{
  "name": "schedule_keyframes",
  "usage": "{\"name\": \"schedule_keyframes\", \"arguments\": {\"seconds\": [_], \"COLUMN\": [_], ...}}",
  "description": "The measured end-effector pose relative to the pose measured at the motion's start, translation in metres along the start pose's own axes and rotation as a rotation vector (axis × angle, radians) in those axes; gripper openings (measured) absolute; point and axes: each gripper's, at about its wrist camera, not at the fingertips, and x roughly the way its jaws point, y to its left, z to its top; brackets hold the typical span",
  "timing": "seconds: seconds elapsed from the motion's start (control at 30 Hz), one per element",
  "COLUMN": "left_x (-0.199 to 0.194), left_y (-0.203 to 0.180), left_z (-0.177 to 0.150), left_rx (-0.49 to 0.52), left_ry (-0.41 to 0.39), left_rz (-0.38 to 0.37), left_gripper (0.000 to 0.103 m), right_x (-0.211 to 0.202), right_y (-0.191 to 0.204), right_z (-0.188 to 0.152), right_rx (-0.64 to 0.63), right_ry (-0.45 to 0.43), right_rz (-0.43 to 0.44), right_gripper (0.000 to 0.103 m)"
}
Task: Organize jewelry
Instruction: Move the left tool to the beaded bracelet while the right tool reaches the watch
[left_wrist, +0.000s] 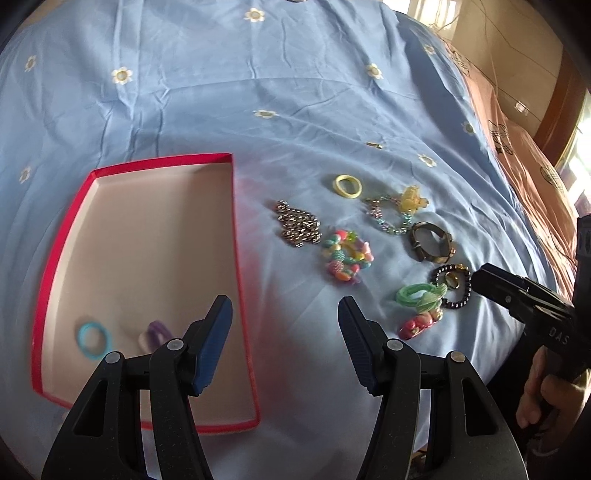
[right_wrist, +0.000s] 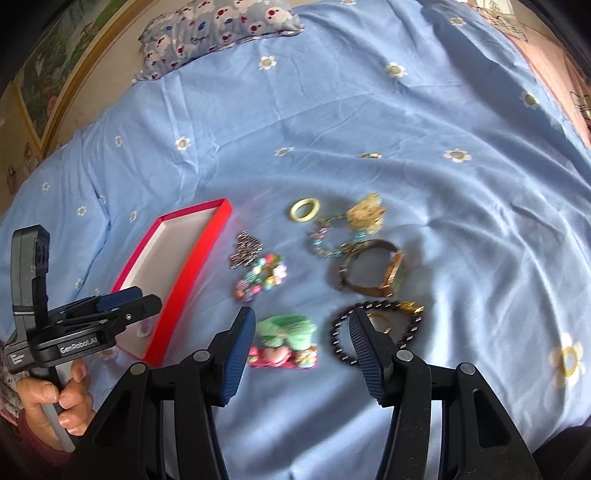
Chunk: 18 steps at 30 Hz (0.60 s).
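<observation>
A shallow red box (left_wrist: 236, 229) lies on the blue bedsheet, holding a blue ring (left_wrist: 93, 339) and a purple-white piece (left_wrist: 155, 334). My left gripper (left_wrist: 284, 314) is open and empty above the box's right edge. To the right lie a silver chain (left_wrist: 299, 229), a colourful bead bracelet (left_wrist: 345, 258), a yellow ring (left_wrist: 348, 186), a watch (left_wrist: 432, 242), a green hair tie (right_wrist: 288, 330), a pink clip (right_wrist: 282, 356) and a black bead bracelet (right_wrist: 373, 328). My right gripper (right_wrist: 301, 321) is open and empty, just above the green tie and black bracelet.
A charm bracelet with a yellow figure (right_wrist: 364, 218) lies behind the watch. A patterned pillow (right_wrist: 218, 33) sits at the far end of the bed. A pink blanket (left_wrist: 532, 177) borders the sheet at right. The left gripper's body (right_wrist: 74, 332) shows beside the box (right_wrist: 184, 273).
</observation>
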Motion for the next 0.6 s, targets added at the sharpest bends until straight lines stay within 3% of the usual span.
{"name": "schedule_keyframes", "arguments": {"seconds": [0.3,0.6], "left_x": [0.022,0.064], "left_y": [-0.018,-0.034], "left_z": [0.018,0.035], "left_rx": [0.034,0.061], "left_ry": [0.014,0.079], "left_rz": [-0.029,-0.06], "left_gripper": [0.059,0.055], "right_x": [0.0,0.023], "right_y": [-0.025,-0.042], "right_z": [0.017,0.031], "right_rx": [0.019,0.043], "right_ry": [-0.021,0.014], "right_rz": [-0.072,-0.119], "right_gripper": [0.054,0.054]}}
